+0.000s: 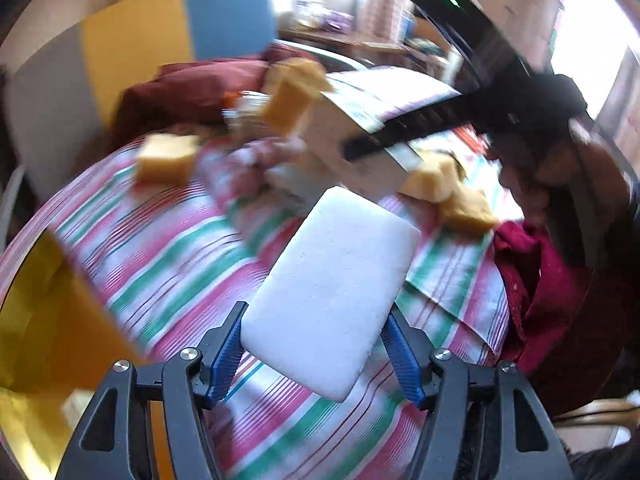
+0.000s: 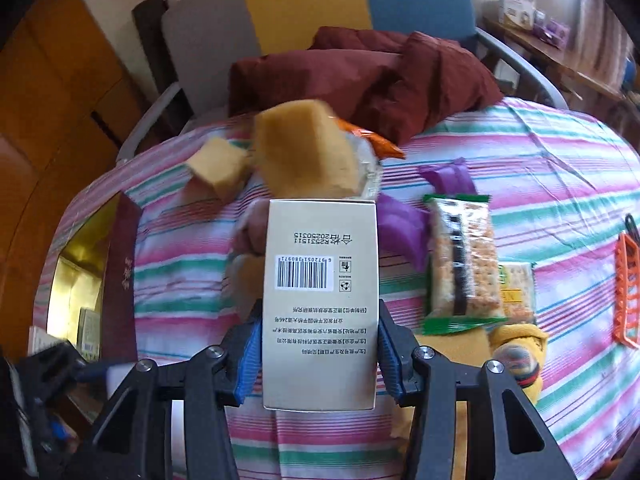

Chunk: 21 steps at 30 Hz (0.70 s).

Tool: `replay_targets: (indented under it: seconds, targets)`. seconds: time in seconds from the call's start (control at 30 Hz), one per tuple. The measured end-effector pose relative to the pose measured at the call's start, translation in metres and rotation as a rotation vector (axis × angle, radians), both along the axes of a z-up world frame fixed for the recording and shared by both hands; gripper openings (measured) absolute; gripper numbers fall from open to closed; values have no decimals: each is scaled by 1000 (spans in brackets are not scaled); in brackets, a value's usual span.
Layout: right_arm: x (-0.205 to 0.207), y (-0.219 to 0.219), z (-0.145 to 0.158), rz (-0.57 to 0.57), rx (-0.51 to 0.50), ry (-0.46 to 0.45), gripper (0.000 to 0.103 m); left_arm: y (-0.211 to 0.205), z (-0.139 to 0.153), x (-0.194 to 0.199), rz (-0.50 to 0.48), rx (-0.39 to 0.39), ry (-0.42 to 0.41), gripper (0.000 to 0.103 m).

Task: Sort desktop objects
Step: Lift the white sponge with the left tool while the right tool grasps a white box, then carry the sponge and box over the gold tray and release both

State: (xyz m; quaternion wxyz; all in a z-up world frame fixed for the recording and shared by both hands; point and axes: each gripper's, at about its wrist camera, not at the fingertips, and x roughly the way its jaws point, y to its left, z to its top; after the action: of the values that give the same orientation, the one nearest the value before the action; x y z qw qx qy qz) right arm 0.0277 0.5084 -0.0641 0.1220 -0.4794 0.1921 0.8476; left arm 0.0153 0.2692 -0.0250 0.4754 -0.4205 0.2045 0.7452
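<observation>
My left gripper [image 1: 316,340] is shut on a white foam block [image 1: 332,292] and holds it above the striped tablecloth [image 1: 160,256]. My right gripper [image 2: 318,344] is shut on a beige carton with a barcode [image 2: 320,300], held upright above the cloth. That carton [image 1: 352,148] and the right gripper's black arm [image 1: 440,120] also show in the left wrist view. Yellow sponge blocks [image 2: 304,152] [image 2: 218,168] lie beyond the carton; several show in the left wrist view [image 1: 168,158].
A gold-lined open box [image 2: 76,292] with a maroon lid [image 2: 120,280] sits at the left. Snack packets [image 2: 464,260], a purple wrapper [image 2: 404,224], a yellow plush toy [image 2: 520,356] and an orange basket [image 2: 626,292] lie to the right. A dark red cloth [image 2: 360,76] lies behind.
</observation>
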Motion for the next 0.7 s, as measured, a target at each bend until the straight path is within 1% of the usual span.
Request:
replay_targets:
  seconds: [0.03, 0.07, 0.1, 0.13, 0.27, 0.33, 0.4, 0.53, 0.7]
  targets:
    - [-1, -6, 0, 17, -1, 1, 50, -6, 3, -1, 33, 15, 1, 66]
    - [-2, -10, 0, 27, 3, 0, 50, -2, -1, 2, 60, 25, 3, 67]
    - [-3, -16, 1, 39, 11, 0, 50, -15, 5, -3, 110, 39, 12, 67]
    - [-3, -21, 2, 51, 15, 2, 50, -18, 5, -11, 137, 49, 14, 67]
    - [-4, -47, 9, 86, 35, 28, 50, -62, 15, -29, 302, 95, 12, 67]
    - [-5, -61, 15, 101, 28, 54, 50, -87, 20, -39, 376, 113, 10, 67]
    - [-9, -78, 23, 127, 28, 79, 50, -110, 20, -48, 449, 120, 15, 67]
    - [-28, -122, 37, 218, 25, 128, 50, -154, 22, -68, 596, 125, 22, 67]
    - [-64, -182, 43, 332, 3, 157, 50, -204, 19, -95, 765, 100, 45, 67]
